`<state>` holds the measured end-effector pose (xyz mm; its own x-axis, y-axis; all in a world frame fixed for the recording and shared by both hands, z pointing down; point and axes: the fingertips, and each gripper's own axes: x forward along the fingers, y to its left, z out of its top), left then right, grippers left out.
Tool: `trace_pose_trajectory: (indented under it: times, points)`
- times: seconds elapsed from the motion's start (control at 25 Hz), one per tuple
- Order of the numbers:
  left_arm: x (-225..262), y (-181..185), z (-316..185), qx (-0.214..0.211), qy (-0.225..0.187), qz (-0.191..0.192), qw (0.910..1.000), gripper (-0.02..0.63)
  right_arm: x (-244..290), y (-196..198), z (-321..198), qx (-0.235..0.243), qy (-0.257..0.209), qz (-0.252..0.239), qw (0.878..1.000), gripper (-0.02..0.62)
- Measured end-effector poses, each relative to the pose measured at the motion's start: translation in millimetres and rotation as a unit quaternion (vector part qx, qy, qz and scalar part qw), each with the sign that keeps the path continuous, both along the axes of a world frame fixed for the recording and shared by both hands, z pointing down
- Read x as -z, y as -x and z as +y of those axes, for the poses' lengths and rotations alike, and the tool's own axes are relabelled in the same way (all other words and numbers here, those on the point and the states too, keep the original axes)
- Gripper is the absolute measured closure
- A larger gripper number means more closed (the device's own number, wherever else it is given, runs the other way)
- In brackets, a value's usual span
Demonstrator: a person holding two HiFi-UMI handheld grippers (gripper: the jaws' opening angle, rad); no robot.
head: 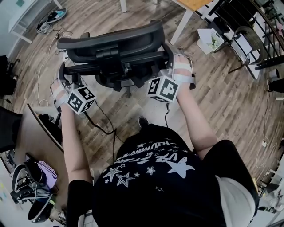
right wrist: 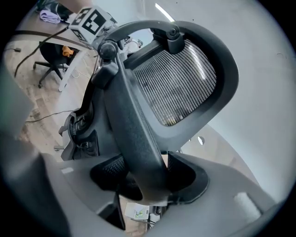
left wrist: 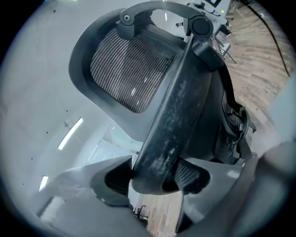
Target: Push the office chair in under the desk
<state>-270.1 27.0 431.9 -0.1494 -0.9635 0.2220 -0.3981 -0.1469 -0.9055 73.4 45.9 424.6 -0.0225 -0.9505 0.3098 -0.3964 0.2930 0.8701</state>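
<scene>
A black office chair [head: 113,48] stands on the wood floor right in front of the person, seen from above and behind. My left gripper [head: 66,79] is shut on the left end of its back frame, and my right gripper [head: 172,61] is shut on the right end. In the left gripper view a scuffed dark frame bar [left wrist: 171,120] runs between the pads [left wrist: 113,178] of the left gripper [left wrist: 155,178], below the mesh headrest [left wrist: 129,69]. In the right gripper view the right gripper [right wrist: 145,176] clamps a like bar [right wrist: 134,134]. The desk [head: 195,3], wood-topped with white legs, stands beyond the chair.
A white box [head: 211,40] lies on the floor by the desk leg [head: 182,26]. A black rack [head: 248,26] stands at the far right. Cables [head: 102,124] trail across the floor. A brown table [head: 35,133] and bags [head: 35,181] sit at the near left.
</scene>
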Motion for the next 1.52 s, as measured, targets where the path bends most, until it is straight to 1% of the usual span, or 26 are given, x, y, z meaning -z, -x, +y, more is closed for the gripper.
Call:
trace_pose_trajectory:
  times: [0.16,0.32,0.68,0.88,1.04,1.2,1.32,1.44,1.52]
  points:
    - [1.3,-3.5,-29.7,0.002,0.004,-0.010,0.9999,0.336,0.8,-4.0,-27.5,-0.005,0.007,0.000,1.000,0.336]
    - [4.9,-1.8,-53.2,-0.001,-0.001,-0.017,0.9998,0.337,4.8,-1.9,-49.3,0.002,-0.002,0.000,1.000,0.339]
    - [5.6,3.1,-104.1,-0.032,-0.009,-0.022,0.9992,0.337,4.4,4.0,-92.6,-0.022,0.004,0.004,1.000,0.337]
    - [9.4,11.3,-139.4,-0.057,-0.013,-0.028,0.9979,0.336,6.2,13.6,-113.9,-0.049,0.012,0.005,0.999,0.339]
    - [6.8,14.5,-172.1,-0.088,-0.005,-0.025,0.9958,0.336,3.5,18.7,-136.4,-0.078,0.031,0.009,0.996,0.337]
    - [18.7,28.2,-229.4,-0.118,0.011,-0.036,0.9922,0.337,15.4,34.5,-179.3,-0.105,0.046,0.008,0.993,0.337]
    - [26.0,42.2,-275.7,-0.134,0.021,-0.035,0.9901,0.337,24.1,51.3,-213.5,-0.121,0.058,0.009,0.991,0.337]
    - [17.2,45.6,-286.1,-0.143,0.012,-0.021,0.9894,0.337,15.1,58.7,-211.3,-0.134,0.051,0.011,0.990,0.339]
    - [7.6,45.8,-284.7,-0.154,0.002,-0.025,0.9878,0.336,5.5,61.5,-202.2,-0.137,0.042,0.010,0.990,0.341]
